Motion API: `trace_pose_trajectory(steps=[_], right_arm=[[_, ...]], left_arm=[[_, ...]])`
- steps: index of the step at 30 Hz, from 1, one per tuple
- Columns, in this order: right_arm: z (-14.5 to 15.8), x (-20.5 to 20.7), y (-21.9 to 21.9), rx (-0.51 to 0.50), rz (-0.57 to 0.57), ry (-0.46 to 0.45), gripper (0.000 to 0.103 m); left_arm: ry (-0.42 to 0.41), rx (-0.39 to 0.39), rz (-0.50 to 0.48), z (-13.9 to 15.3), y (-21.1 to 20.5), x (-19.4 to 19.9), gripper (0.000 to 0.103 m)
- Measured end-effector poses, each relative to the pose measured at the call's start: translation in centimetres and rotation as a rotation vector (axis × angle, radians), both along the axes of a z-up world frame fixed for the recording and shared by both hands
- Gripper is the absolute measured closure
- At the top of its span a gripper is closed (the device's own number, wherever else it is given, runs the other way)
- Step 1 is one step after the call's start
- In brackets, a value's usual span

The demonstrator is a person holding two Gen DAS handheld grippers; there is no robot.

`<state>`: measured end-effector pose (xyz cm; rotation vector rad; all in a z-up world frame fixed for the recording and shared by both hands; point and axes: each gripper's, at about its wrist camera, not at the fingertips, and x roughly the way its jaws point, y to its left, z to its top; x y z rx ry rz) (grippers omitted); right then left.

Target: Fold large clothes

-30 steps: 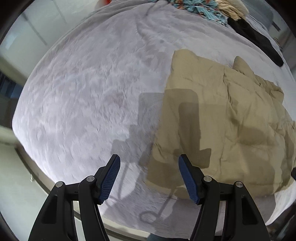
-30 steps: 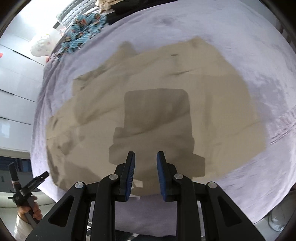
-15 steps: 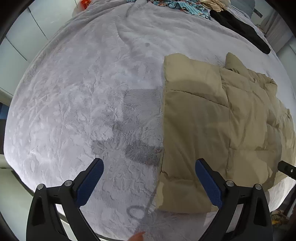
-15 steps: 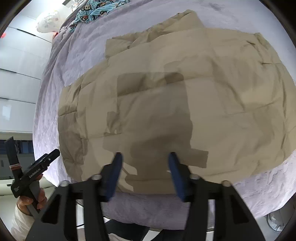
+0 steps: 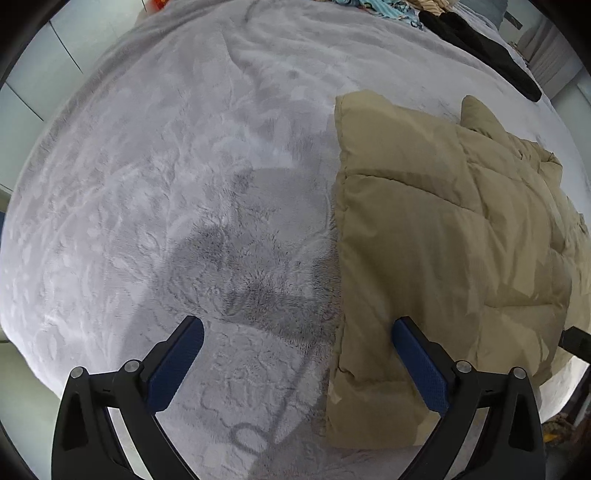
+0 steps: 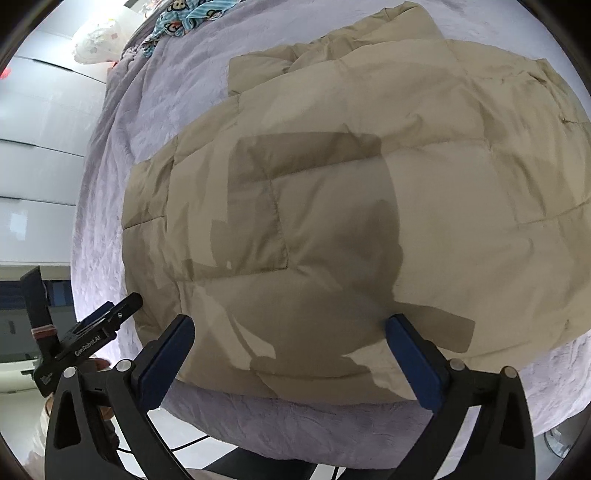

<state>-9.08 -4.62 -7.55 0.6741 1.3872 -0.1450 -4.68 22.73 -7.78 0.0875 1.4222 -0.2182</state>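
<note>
A tan quilted puffer jacket [image 5: 443, 258] lies flat on a grey plush bed cover [image 5: 166, 184]. In the right wrist view the jacket [image 6: 351, 221] fills most of the frame. My left gripper [image 5: 295, 332] is open and empty, hovering over the jacket's left edge near the bed's front. My right gripper [image 6: 288, 325] is open and empty, just above the jacket's near hem. The left gripper also shows at the left edge of the right wrist view [image 6: 99, 325].
A blue patterned garment [image 6: 181, 18] and a black garment [image 5: 487, 48] lie at the far end of the bed. White cabinets [image 6: 37, 129] stand beside the bed. The bed's front edge [image 6: 295, 424] drops to a pale floor.
Both grippers have opened wide; the right one was nearly shut a second ago. Both have moved closer to the jacket and bed.
</note>
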Motion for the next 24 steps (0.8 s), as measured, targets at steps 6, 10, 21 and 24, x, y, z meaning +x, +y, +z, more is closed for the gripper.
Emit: trace_pose_trajectory(steps=[6, 10, 21, 24], right_arm=[[-1.0, 0.4, 0.0, 0.021, 0.014, 0.056, 0.000], [-1.5, 0.6, -0.2, 0.027, 0.003, 0.069, 0.000], [-2.1, 1.2, -0.1, 0.008, 0.024, 0.100, 0.000], [-2.3, 1.3, 0.0, 0.002, 0.027, 0.104, 0.000]], left_arm=[[0.051, -0.180, -0.049, -0.4, 0.5, 1.1, 0.001], [0.108, -0.271, -0.046, -1.4, 1.4, 2.3, 0.001], [0.265, -0.543, -0.179, -5.0, -0.2, 5.5, 0.001], [0.270, -0.551, -0.217, -5.8, -2.0, 5.9, 0.001]])
